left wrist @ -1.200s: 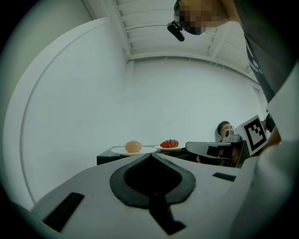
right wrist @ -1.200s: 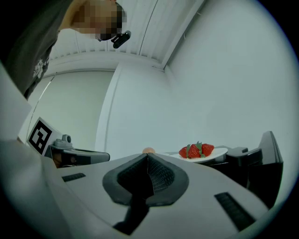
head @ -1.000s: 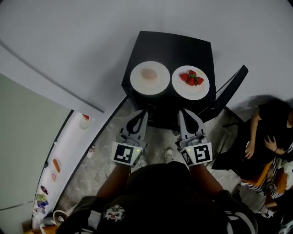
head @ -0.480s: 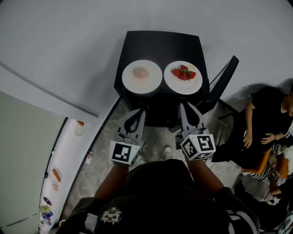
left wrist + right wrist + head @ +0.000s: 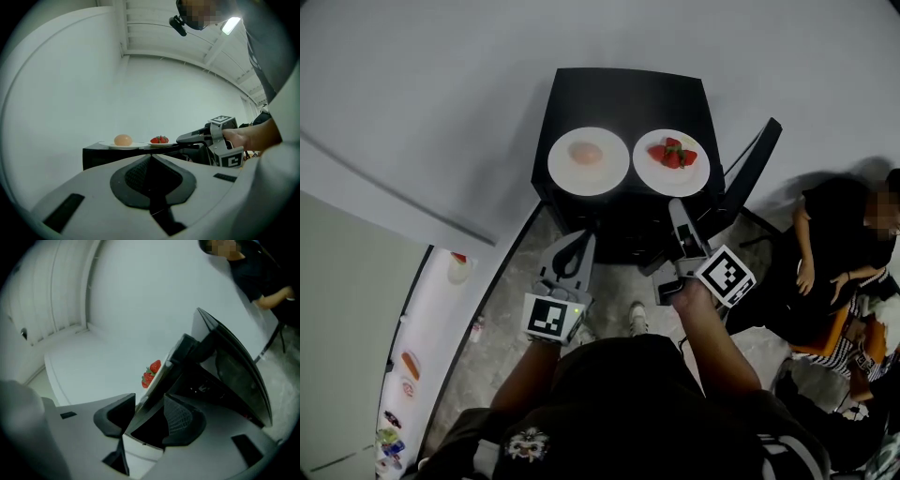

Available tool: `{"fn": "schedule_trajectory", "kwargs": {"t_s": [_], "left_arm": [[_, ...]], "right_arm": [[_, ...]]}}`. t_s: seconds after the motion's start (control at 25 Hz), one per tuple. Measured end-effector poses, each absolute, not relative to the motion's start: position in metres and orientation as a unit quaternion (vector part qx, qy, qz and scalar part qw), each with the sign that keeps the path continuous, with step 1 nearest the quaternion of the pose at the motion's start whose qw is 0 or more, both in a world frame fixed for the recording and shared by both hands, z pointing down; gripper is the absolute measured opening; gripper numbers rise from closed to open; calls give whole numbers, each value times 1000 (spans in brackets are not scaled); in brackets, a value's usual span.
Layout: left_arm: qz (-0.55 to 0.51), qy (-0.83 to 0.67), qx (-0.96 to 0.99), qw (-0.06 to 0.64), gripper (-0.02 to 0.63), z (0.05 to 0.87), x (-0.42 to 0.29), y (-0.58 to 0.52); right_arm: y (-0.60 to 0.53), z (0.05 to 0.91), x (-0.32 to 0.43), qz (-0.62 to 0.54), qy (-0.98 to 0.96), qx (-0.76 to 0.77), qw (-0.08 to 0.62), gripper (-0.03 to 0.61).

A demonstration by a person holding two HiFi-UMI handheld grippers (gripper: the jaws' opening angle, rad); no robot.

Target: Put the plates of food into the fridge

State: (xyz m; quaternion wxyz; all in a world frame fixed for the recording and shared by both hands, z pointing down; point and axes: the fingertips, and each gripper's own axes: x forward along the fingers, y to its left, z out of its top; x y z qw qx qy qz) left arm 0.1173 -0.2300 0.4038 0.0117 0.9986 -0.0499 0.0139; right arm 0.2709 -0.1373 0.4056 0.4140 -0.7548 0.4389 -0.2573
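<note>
Two white plates stand on top of a black cabinet (image 5: pixel 619 94). The left plate (image 5: pixel 614 171) carries a pale round bun (image 5: pixel 585 152); the right plate (image 5: pixel 654 174) carries strawberries (image 5: pixel 672 155). My right gripper (image 5: pixel 677 210) is rolled on its side just below the strawberry plate. Its jaws are opening, and the right gripper view has the plate's rim running between them without the pads (image 5: pixel 180 416) pressing on it. The strawberries (image 5: pixel 151 373) show beyond. My left gripper (image 5: pixel 583 239) hangs lower, in front of the cabinet, shut and empty. From it I see the bun (image 5: pixel 123 139) and strawberries (image 5: pixel 160 139).
A black panel (image 5: pixel 750 178) sticks out from the cabinet's right side. A person (image 5: pixel 839 253) sits on the floor at the right. At the lower left runs a white shelf strip (image 5: pixel 431 328) with small items. The floor is speckled grey.
My right gripper has rolled onto its side, moved up towards the strawberry plate, and its jaws have come apart. The left gripper has barely shifted.
</note>
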Motion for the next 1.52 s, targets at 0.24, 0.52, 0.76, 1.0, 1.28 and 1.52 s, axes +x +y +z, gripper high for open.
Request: {"fn": "schedule_trajectory", "kwargs": {"t_s": [0.24, 0.52, 0.76, 1.0, 1.28, 1.52], "left_arm": [[4, -47, 999, 19, 22, 401, 117, -227], [-9, -46, 999, 8, 21, 395, 117, -223], [-5, -50, 999, 10, 22, 397, 111, -223], [-7, -48, 999, 14, 22, 397, 114, -225], [0, -52, 999, 14, 22, 403, 113, -229], [-3, -56, 998, 16, 21, 402, 110, -232]], "right_arm": [[-142, 400, 277, -292, 420, -697, 503, 190], [-154, 403, 283, -319, 392, -656, 560, 190], [-150, 401, 286, -319, 370, -647, 586, 182], [-151, 407, 292, -324, 353, -645, 596, 130], [-149, 407, 295, -315, 348, -647, 601, 60], [-149, 406, 295, -309, 346, -642, 610, 52]]}}
